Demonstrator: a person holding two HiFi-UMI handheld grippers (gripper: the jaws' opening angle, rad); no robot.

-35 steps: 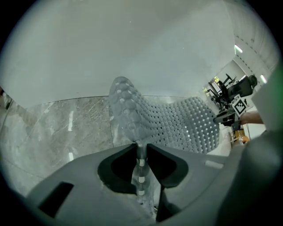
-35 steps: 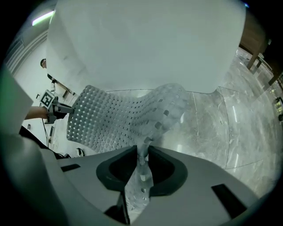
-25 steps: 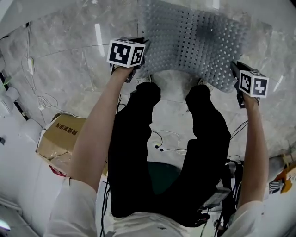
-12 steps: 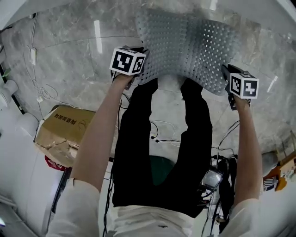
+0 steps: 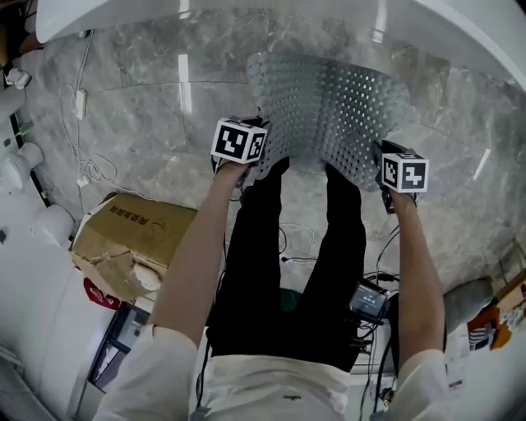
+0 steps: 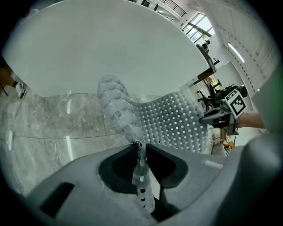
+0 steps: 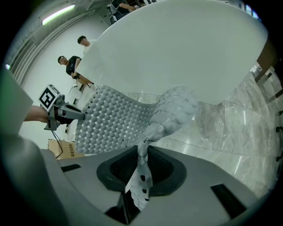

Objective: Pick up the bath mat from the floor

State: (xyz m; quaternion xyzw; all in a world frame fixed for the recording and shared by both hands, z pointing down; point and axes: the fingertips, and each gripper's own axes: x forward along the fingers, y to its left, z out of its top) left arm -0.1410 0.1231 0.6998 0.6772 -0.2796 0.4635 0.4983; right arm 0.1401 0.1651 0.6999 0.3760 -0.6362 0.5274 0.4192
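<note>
A translucent grey bath mat (image 5: 333, 107) with rows of holes hangs lifted off the marble floor, stretched between both grippers. My left gripper (image 5: 261, 158) is shut on its near left corner; in the left gripper view the mat's edge (image 6: 140, 155) is pinched between the dark pads. My right gripper (image 5: 380, 167) is shut on the near right corner, and the right gripper view shows the mat (image 7: 119, 121) running from the pinched edge (image 7: 142, 155) toward the other gripper (image 7: 57, 110). The mat sags in the middle above the person's legs (image 5: 304, 247).
A white bathtub rim (image 5: 271, 10) curves along the far side. A torn cardboard box (image 5: 123, 238) lies on the floor at left. Cables (image 5: 86, 164) trail over the marble floor (image 5: 148, 123). A small device (image 5: 367, 300) hangs by the legs. People (image 7: 73, 62) stand far off.
Both grippers have risen and drawn closer together with the mat; the mat has lifted off the floor and the person has straightened up.
</note>
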